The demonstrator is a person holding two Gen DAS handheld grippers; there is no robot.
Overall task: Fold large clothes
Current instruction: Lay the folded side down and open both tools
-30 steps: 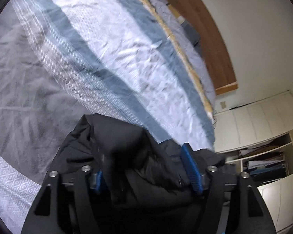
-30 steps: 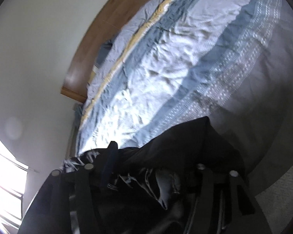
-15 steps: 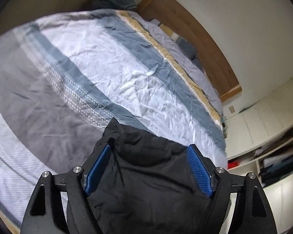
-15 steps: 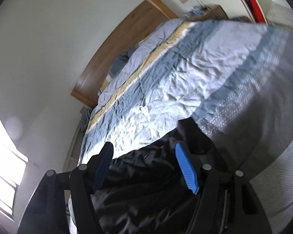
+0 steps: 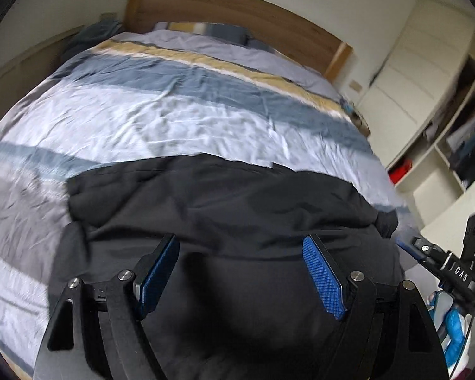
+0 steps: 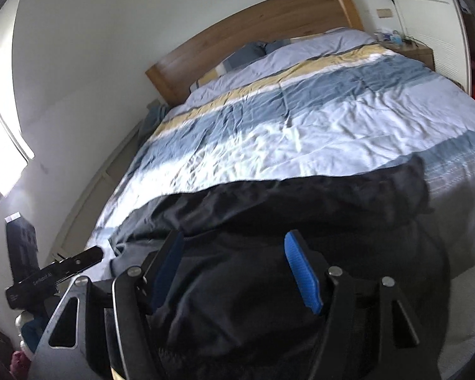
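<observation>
Both of my grippers sit over the foot end of the bed (image 5: pixel 174 117), its striped duvet stretching ahead of the fingers toward the wooden headboard (image 6: pixel 253 31). Across the near edge lies the black garment (image 5: pixel 237 205) — bulky, rumpled, spread sideways under and just beyond both sets of fingers. On the left gripper (image 5: pixel 240 272) the blue pads stand wide apart, released, with cloth beneath but nothing pinched. On the right gripper (image 6: pixel 234 269) they are equally spread, holding nothing.

My worry from here: the fabric looks slick and puffy, so a shallow pinch could catch only the top layer and drag the fold crooked. If I grab at uneven points, the hem may skew, or the near part could slide off the bed edge.

Hard to judge — whether the near portion hangs over the edge, since my own rigs block it. Sleeves and collar I cannot pick out in the dark folds, and blur softens the duvet.
</observation>
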